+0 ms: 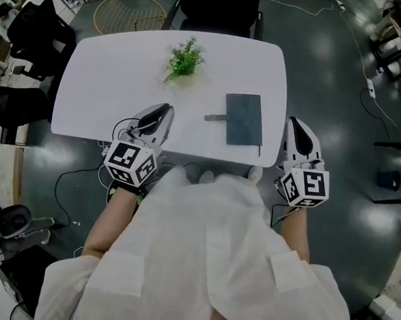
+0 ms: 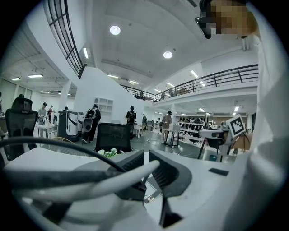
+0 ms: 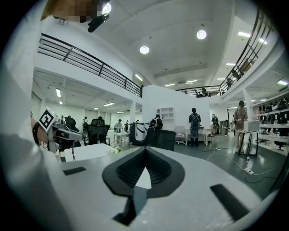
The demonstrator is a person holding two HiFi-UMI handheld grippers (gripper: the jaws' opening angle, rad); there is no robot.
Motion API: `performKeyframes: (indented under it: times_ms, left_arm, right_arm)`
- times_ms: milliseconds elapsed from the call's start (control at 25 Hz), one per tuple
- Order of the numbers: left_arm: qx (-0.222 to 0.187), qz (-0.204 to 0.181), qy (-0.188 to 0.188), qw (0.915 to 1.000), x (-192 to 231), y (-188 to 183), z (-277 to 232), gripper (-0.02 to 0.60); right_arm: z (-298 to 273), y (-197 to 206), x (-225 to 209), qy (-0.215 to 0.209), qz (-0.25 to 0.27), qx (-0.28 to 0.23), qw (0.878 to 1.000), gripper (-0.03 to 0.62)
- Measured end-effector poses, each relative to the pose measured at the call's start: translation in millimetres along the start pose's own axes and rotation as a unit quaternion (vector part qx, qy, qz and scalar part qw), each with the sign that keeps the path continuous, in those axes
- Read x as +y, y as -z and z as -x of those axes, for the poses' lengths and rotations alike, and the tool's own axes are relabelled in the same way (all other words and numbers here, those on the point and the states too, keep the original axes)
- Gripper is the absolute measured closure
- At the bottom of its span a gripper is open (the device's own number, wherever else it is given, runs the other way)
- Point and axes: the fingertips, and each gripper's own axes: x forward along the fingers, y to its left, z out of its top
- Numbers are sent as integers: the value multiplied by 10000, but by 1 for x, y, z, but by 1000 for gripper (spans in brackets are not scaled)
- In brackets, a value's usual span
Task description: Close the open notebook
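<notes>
The dark grey notebook lies closed and flat on the right half of the white table, with a thin strap sticking out of its left edge. My left gripper hovers over the table's near edge, left of the notebook, jaws together and empty. My right gripper is raised just off the table's right edge, beside the notebook, also shut on nothing. In the left gripper view the left gripper points level across the room. The right gripper, in its own view, shows its pads meeting at the tip.
A small green plant stands at the table's far middle. A black chair is behind the table and a round wire frame lies on the floor at the far left. Cables run over the dark floor. People stand far off in the hall.
</notes>
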Motion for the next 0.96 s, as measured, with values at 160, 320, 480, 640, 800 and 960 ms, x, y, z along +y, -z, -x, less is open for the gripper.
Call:
performKeyframes:
  times_ms: [160,320,480,640,800,960]
  left_arm:
    - [-37,-9,19,10000,-2,-2,1,548]
    - [-53,1,29,10000,-2,-1,3,548]
    - [-73,13,47,10000,-3,-1,3,548]
    - [-87,12,77,9999,-2,0,1,548]
    - [-101,14,64,9999,0,-1,1,548]
    - [-113,37,23,9999,4,-5,2,548]
  right_arm:
    - [8,-3,-2,107,-74,-54,9999,592]
    - [10,-10,0,133,23,-87,9999,592]
    - [11,-14,0,129,71,-114,9998,592]
    - [9,-14,-3,154,92,-114,9998,592]
    - [7,-12,-4,169,111,-85,9998,592]
    - [2,-14,-3,165,129,-40,9998,592]
